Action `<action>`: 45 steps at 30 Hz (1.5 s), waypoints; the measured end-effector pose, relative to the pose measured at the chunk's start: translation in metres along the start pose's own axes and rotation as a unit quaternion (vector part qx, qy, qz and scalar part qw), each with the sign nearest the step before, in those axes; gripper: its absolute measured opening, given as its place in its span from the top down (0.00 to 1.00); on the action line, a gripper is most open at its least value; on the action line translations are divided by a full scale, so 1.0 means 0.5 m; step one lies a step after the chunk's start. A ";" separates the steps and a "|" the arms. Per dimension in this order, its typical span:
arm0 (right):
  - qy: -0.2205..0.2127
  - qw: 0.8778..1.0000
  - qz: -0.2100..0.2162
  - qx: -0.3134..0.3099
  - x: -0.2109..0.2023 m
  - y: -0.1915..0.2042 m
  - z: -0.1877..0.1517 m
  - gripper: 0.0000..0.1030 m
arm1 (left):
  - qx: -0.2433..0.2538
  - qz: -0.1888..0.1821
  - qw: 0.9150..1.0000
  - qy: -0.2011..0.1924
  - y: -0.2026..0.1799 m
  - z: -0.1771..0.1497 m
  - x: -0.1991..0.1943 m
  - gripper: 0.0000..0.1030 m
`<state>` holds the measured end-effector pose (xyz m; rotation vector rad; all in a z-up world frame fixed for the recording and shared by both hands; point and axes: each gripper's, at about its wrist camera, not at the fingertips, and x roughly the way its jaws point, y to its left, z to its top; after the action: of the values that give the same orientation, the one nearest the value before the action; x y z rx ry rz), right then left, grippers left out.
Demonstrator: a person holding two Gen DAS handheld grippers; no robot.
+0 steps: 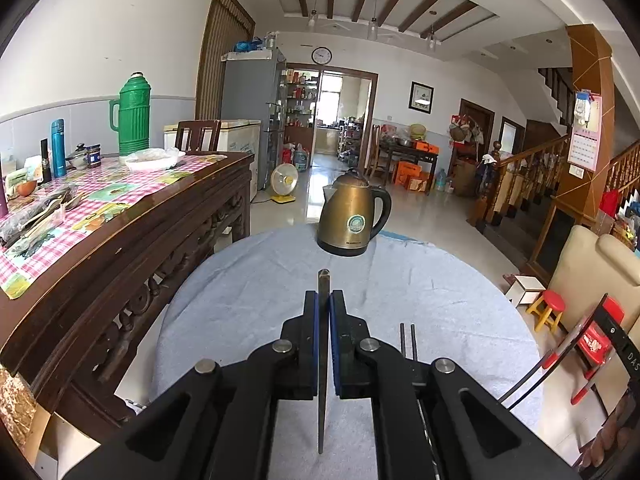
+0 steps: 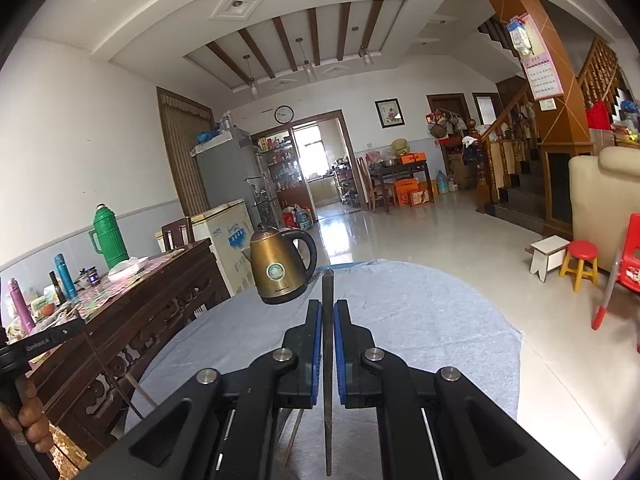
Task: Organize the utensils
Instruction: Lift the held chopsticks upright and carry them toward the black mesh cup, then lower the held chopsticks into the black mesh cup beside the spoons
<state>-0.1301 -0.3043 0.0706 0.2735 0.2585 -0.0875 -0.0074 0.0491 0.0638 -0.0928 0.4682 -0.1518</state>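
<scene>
My left gripper is shut on a thin dark utensil, seen edge-on. It runs forward past the fingertips and back between the arms, above the grey-blue cloth of the round table. My right gripper is shut on a similar thin dark utensil, also edge-on, above the same table. Two thin dark sticks poke up just right of the left gripper; what they belong to is hidden. More thin rods show below the right gripper, mostly hidden.
A brass electric kettle stands at the table's far edge, also in the right wrist view. A dark wooden sideboard with a checked cloth, green thermos and bottles stands left. Red and yellow stools and a cream sofa are right.
</scene>
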 end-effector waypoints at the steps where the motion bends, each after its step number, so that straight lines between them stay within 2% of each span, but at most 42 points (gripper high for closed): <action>1: -0.001 1.000 0.002 -0.001 -0.001 0.002 0.000 0.93 | 0.001 0.000 1.000 -0.001 0.000 0.000 -0.001 0.95; 10: -0.019 0.999 0.027 -0.020 -0.048 0.047 0.013 0.93 | -0.004 -0.022 1.000 -0.002 -0.006 0.003 -0.046 0.95; 25: -0.034 0.995 0.081 -0.040 -0.090 0.130 0.015 0.93 | -0.014 -0.131 0.991 -0.007 -0.064 0.034 -0.128 0.95; 37: -0.042 0.994 0.095 -0.046 -0.083 0.168 0.008 0.93 | -0.011 -0.156 0.988 -0.018 -0.106 0.048 -0.141 0.95; 45: -0.019 0.994 0.094 -0.051 -0.054 0.170 -0.012 0.93 | -0.007 -0.146 0.989 -0.007 -0.122 0.039 -0.110 0.95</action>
<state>-0.1473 -0.2196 0.0940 0.1939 0.1977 0.1070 -0.0547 -0.0009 0.1132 -0.1756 0.4406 -0.4357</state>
